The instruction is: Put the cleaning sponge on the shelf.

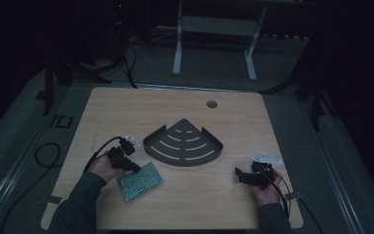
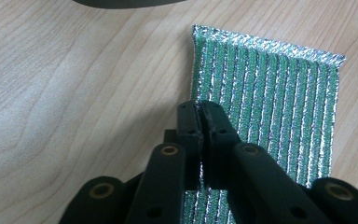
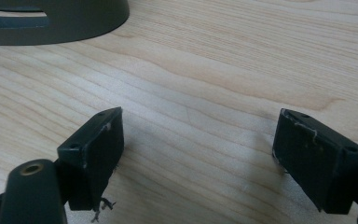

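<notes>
The left gripper (image 1: 135, 167) has its jaws pressed together on the near edge of a green, silver-threaded scouring pad (image 2: 265, 107), which lies flat on the wooden table (image 1: 233, 122) and stretches away ahead of the jaw tips. Beyond that gripper and slightly to its right sits a dark, fan-shaped corner shelf (image 1: 183, 143) with curved slots, close to the pad but not touching it. The right gripper (image 3: 198, 154) rests low over bare wood with its jaws spread wide and nothing between them, the shelf's rim ahead on its left.
</notes>
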Demonstrator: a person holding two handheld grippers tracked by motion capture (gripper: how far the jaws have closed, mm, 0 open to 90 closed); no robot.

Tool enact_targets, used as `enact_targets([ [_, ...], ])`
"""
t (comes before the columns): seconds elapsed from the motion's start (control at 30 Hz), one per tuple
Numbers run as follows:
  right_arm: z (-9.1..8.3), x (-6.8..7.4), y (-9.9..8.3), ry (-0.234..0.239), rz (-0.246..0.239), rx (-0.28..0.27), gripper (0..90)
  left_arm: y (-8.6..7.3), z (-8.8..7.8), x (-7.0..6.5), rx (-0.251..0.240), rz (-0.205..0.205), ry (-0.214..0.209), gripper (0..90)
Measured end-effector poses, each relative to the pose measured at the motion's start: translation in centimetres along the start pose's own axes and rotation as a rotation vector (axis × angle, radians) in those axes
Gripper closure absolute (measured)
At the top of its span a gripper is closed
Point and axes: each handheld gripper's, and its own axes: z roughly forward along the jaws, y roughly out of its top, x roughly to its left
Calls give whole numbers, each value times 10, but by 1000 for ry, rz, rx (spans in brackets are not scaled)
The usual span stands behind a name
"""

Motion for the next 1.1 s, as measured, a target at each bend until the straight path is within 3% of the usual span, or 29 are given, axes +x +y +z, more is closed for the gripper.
enact_targets([
  [0.23, 0, 0, 0, 0, -1, 0, 159, 7, -1, -5, 42, 9, 39, 899],
  [0.47, 0, 0, 0, 0, 0, 0, 159, 10, -11, -5, 36, -1, 25, 900],
  [1.1, 0, 0, 0, 0, 0, 0, 159, 26, -44, -10, 53, 29, 52, 900],
])
